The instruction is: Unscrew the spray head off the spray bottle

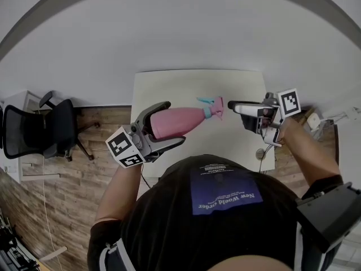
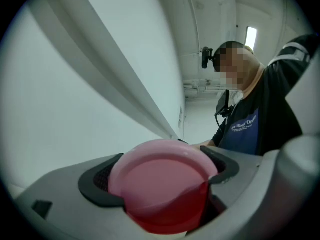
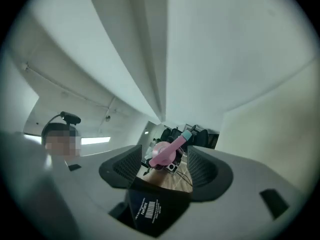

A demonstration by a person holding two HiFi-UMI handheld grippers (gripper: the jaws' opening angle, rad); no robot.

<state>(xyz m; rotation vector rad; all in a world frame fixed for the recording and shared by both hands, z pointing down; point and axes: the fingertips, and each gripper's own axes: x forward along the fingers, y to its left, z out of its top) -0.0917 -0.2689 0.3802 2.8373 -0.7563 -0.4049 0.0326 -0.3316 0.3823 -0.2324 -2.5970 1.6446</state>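
Bottle [image 1: 177,122] held level in the air over the table's [image 1: 169,89] near half, spray head [image 1: 212,107] on, pointing right. Left gripper [image 1: 172,123]: 2 jaws clamped on the bottle's body. Right gripper [image 1: 234,107]: jaws wide apart, empty, just beside the spray head, not touching.

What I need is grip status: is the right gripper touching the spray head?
Apart. The right gripper stands open in its own view; the spray head lies ahead, clear of both pads.

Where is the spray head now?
In the head view the spray head is at centre, on the right end of the bottle held by the left tool; the open right tool is just right of it.
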